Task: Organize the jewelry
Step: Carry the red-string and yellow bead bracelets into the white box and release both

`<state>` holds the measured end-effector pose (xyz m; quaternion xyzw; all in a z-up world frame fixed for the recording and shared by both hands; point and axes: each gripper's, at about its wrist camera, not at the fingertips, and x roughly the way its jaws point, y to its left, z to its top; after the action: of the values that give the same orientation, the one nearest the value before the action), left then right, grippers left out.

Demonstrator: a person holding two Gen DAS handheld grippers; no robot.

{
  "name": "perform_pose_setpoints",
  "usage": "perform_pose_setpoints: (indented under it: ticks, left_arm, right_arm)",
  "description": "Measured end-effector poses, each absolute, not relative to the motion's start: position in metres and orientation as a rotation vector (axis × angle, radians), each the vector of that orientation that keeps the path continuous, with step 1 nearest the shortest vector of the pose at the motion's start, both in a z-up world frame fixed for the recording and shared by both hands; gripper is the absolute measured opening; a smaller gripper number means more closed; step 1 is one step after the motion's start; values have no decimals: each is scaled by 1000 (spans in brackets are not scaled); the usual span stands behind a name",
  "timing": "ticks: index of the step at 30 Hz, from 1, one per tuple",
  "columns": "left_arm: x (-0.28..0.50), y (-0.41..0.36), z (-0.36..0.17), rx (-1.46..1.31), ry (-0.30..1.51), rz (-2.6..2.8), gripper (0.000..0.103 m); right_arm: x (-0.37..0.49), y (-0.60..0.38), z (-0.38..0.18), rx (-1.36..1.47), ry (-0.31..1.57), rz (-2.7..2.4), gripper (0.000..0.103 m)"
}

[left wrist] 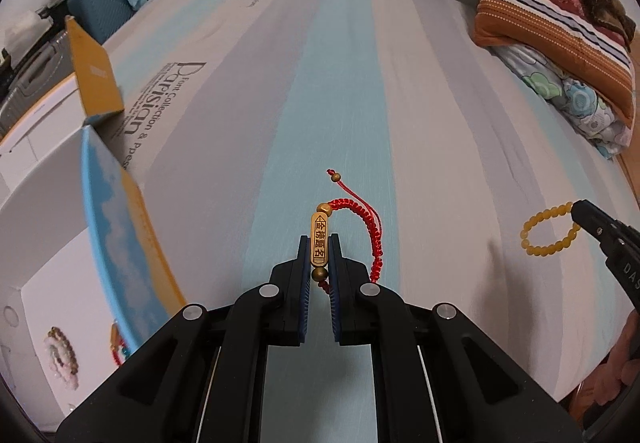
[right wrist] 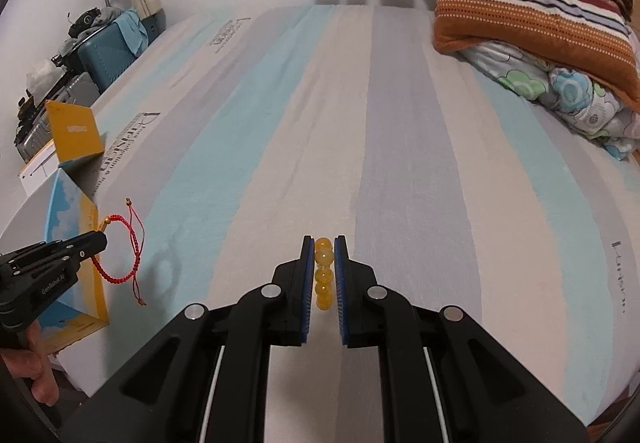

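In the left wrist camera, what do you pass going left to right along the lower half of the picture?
Pink bead bracelet → blue and yellow box flap → red cord bracelet in the left gripper → yellow bead bracelet → right gripper.

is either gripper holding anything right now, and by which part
Yes. The left gripper holds the red cord bracelet by its gold engraved bar; the right gripper holds the yellow bead bracelet by its beads.

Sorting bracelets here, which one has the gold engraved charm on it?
The red braided cord bracelet in the left claw; the right claw holds plain yellow beads.
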<state>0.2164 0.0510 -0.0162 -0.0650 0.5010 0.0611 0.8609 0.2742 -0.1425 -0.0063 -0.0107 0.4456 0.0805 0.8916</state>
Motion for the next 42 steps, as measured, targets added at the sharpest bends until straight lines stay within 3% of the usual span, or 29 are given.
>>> perform_pose_setpoints:
  ticks: [18,42]
  left_arm:
    - [155,95,25,-156,991,152,8]
    - [57,242,73,-247,894,348,8]
  right_arm:
    - [227,-66,33,-72,866,267,9]
    - [191,106,77,-164,784,483,9]
